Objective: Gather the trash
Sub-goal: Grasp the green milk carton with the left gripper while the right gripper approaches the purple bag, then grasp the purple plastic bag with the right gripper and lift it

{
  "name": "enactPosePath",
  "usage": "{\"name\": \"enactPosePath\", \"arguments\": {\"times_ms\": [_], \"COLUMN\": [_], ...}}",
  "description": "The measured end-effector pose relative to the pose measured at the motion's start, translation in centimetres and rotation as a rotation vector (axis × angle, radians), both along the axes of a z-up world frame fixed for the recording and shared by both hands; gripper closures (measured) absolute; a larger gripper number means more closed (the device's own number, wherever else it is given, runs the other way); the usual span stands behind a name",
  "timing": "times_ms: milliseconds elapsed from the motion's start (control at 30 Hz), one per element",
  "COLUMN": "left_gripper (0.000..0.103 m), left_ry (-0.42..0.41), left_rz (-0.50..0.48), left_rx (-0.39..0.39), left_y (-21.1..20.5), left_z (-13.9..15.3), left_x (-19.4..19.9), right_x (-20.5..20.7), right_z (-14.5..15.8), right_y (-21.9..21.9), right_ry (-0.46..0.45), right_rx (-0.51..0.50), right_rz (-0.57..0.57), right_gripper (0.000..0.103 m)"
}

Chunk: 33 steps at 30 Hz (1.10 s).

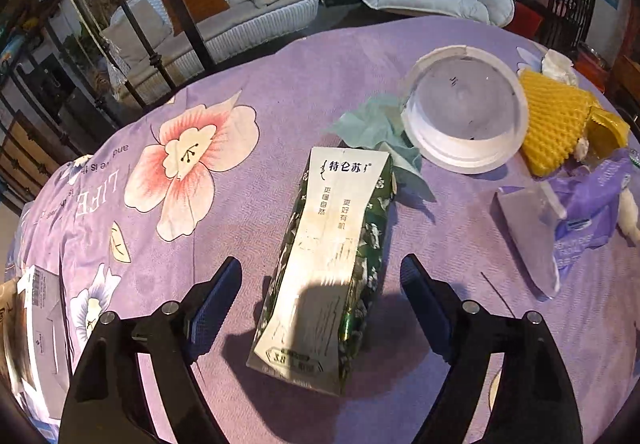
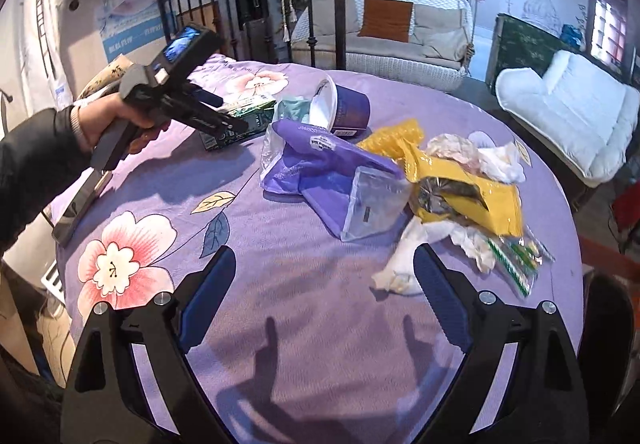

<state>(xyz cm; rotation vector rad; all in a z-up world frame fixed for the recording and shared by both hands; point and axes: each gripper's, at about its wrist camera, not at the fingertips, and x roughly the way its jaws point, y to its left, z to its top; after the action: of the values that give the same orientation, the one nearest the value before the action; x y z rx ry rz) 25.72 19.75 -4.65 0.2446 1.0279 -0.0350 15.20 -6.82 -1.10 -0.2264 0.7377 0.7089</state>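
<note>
Carton lies flat between the spread left claw fingers.

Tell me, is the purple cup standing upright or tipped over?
Tipped over. The purple cup lies on its side on the tablecloth, its white inside showing through the open mouth.

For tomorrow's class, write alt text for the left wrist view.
An open left gripper straddles a crushed milk carton lying on a purple floral tablecloth. Behind it lie a tipped white cup, yellow foam netting and a purple wrapper.
</note>
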Motion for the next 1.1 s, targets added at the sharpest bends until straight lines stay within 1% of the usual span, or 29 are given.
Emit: {"name": "enactPosePath", "arguments": {"times_ms": [67, 100, 167, 200, 233, 300, 367, 400, 467, 567, 667, 700, 733, 767, 800, 833, 967, 1033, 1100], "left_gripper": [0.038, 0.040, 0.050, 0.053, 0.054, 0.054, 0.054, 0.054, 0.054, 0.055, 0.055, 0.055, 0.055, 0.055, 0.054, 0.054, 0.055, 0.054, 0.055], "left_ry": [0.034, 0.047, 0.043, 0.038, 0.031, 0.017, -0.005, -0.013, -0.029, -0.062, -0.088, -0.093, -0.101, -0.110, -0.119, -0.128, -0.158, -0.176, -0.202], "left_rz": [-0.008, -0.013, -0.011, -0.006, 0.004, 0.011, 0.007, 0.014, 0.037, 0.064, 0.081, 0.082, 0.083, 0.081, 0.078, 0.076, 0.079, 0.077, 0.080], "left_rx": [0.003, 0.004, -0.001, -0.011, -0.016, 0.000, 0.003, -0.008, -0.032, -0.070, -0.102, -0.110, -0.116, -0.118, -0.122, -0.128, -0.149, -0.159, -0.179], "left_y": [-0.1, -0.2, -0.3, -0.4, -0.4, -0.7, -1.0, -1.0, -0.7, -0.1, 0.4, 0.4, 0.4, 0.3, 0.2, 0.1, -0.6, -1.0, -1.3], "left_z": [-1.0, -1.4, -1.8, -1.7, -1.7, -1.4, -1.1, -0.8, -0.3, 0.5, 1.6, 1.9, 2.3, 2.6, 2.9, 3.2, 4.0, 4.5, 5.1], "left_x": [0.6, 0.8, 0.8, 0.7, 0.5, -0.1, -1.1, -1.6, -2.4, -4.2, -6.0, -6.3, -7.0, -7.7, -8.1, -8.9, -11.1, -12.1, -13.1], "right_x": [0.6, 1.2, 2.0, 2.4, 3.0, 4.1, 5.0, 5.4, 6.1, 7.4, 8.1, 8.2, 8.0, 7.9, 7.6, 7.3, 6.3, 5.4, 4.8], "right_z": [0.2, 0.3, 0.5, 0.6, 0.7, 0.8, 0.9, 0.9, 0.6, -0.4, -1.8, -2.3, -2.6, -2.7, -2.7, -2.5, -0.8, 0.4, 1.8], "right_y": [0.5, 1.1, 2.1, 2.7, 3.4, 4.7, 6.2, 7.2, 8.4, 10.0, 11.3, 11.6, 11.8, 11.9, 12.0, 12.0, 11.5, 10.9, 10.2], "right_ry": [-0.008, -0.013, -0.028, -0.039, -0.045, -0.057, -0.091, -0.122, -0.154, -0.168, -0.168, -0.161, -0.158, -0.155, -0.153, -0.148, -0.140, -0.146, -0.139], "right_rx": [-0.013, -0.026, -0.050, -0.064, -0.078, -0.106, -0.139, -0.166, -0.218, -0.285, -0.343, -0.356, -0.360, -0.361, -0.356, -0.345, -0.266, -0.209, -0.140], "right_rz": [0.023, 0.044, 0.071, 0.086, 0.104, 0.132, 0.160, 0.185, 0.207, 0.229, 0.251, 0.264, 0.272, 0.276, 0.280, 0.284, 0.264, 0.256, 0.228], "right_gripper": [0.014, 0.015, 0.018, 0.020, 0.022, 0.027, 0.029, 0.030, 0.033, 0.040, 0.055, 0.066, 0.075, 0.078, 0.084, 0.093, 0.095, 0.099, 0.099]}}
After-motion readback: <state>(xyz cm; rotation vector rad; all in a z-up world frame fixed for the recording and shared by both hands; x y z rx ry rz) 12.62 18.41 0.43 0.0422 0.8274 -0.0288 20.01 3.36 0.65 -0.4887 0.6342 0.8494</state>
